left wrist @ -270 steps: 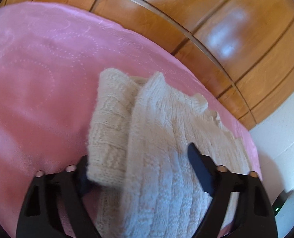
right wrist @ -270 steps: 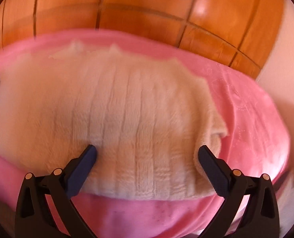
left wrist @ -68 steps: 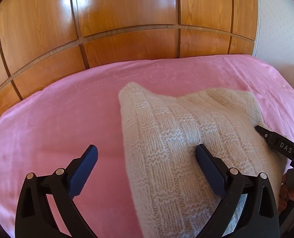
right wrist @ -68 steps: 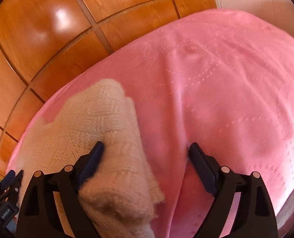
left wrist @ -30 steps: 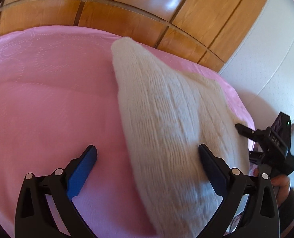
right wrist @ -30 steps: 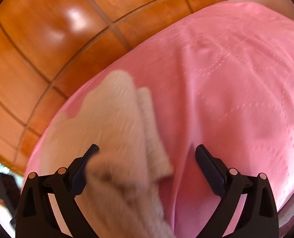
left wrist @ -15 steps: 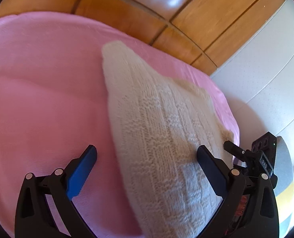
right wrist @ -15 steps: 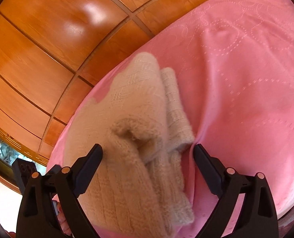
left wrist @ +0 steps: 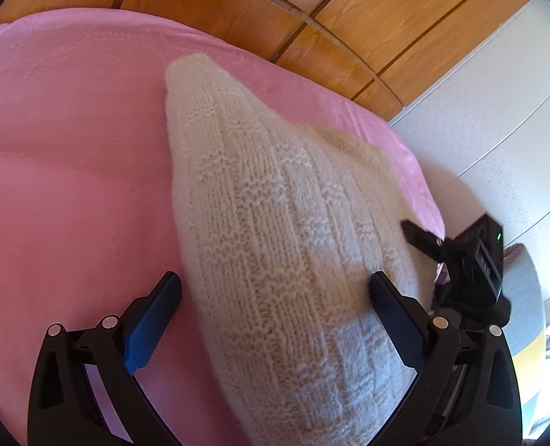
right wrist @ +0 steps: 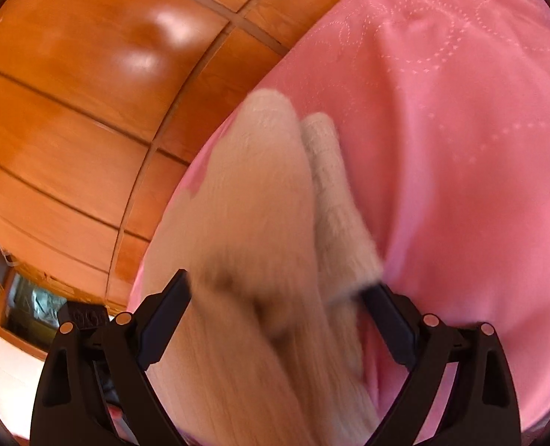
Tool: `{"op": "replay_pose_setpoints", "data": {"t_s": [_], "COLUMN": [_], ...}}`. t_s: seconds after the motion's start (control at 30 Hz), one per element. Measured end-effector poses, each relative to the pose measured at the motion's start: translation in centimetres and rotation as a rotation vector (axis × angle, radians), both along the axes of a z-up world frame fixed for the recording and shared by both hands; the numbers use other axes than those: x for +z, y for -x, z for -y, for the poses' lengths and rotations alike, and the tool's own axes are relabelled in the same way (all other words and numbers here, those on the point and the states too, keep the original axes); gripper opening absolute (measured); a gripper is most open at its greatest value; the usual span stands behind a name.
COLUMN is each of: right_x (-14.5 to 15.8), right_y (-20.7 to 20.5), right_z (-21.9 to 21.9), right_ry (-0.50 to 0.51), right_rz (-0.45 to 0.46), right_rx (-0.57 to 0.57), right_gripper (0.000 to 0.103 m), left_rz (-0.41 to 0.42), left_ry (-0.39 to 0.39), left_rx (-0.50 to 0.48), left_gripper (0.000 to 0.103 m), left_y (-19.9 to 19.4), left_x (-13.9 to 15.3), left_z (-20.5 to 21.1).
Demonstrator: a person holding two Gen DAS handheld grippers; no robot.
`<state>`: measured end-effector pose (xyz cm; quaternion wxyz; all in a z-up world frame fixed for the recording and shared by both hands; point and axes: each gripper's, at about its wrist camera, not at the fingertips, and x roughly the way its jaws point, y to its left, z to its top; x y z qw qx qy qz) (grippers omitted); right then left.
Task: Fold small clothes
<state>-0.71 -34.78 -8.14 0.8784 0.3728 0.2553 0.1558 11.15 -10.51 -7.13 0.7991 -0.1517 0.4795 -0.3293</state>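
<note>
Currently, status: both handheld grippers sit over the garment with fingers spread.
Garment: the cream cable-knit folded sweater [left wrist: 275,245] lies on the pink stitched-circle bedspread [left wrist: 70,156], towards its right part in the left wrist view, its narrow end pointing at the glossy orange wood-panelled headboard [left wrist: 349,18].
Left gripper: the black two-finger left gripper [left wrist: 275,293] has its jaws wide apart, straddling the near end of the sweater; gripping nothing.
Right gripper: the black two-finger right gripper [right wrist: 278,290] has its jaws apart around a raised fold of the sweater [right wrist: 260,200]; contact between fingers and knit cannot be determined because of motion blur.
Cross view: the right gripper [left wrist: 460,256] appears beside the sweater's right edge, near the white dotted wall panel [left wrist: 498,119].
</note>
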Motion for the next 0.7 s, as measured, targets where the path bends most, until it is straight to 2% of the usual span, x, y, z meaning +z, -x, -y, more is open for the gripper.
{"op": "replay_pose_setpoints", "data": {"t_s": [0.07, 0.13, 0.2, 0.27, 0.4, 0.53, 0.7], "right_x": [0.4, 0.8, 0.9, 0.7, 0.1, 0.2, 1.3], "right_y": [-1.0, -1.6, -1.7, -1.5, -0.7, 0.3, 1.8], "right_z": [-0.5, -1.2, -2.2, -2.5, -2.4, -2.7, -4.2], "right_ry": [0.018, 0.068, 0.104, 0.087, 0.053, 0.06, 0.125], "right_rz": [0.001, -0.001, 0.006, 0.023, 0.047, 0.064, 0.108], "right_rx": [-0.012, -0.02, -0.018, -0.003, 0.011, 0.019, 0.005], "right_gripper": [0.092, 0.088, 0.073, 0.066, 0.056, 0.051, 0.05], "left_rz": [0.008, 0.006, 0.01, 0.025, 0.053, 0.058, 0.08], "left_ry": [-0.006, -0.007, -0.001, -0.002, -0.023, -0.04, -0.043], "left_rx": [-0.002, -0.008, -0.024, -0.033, -0.05, -0.051, -0.04], "left_gripper": [0.1, 0.099, 0.093, 0.084, 0.076, 0.068, 0.063], "left_y": [0.2, 0.4, 0.6, 0.9, 1.5, 1.7, 2.4], "left_x": [0.0, 0.1, 0.3, 0.6, 0.9, 1.3, 2.0], "left_z": [0.0, 0.0, 0.2, 0.2, 0.3, 0.1, -0.5]}}
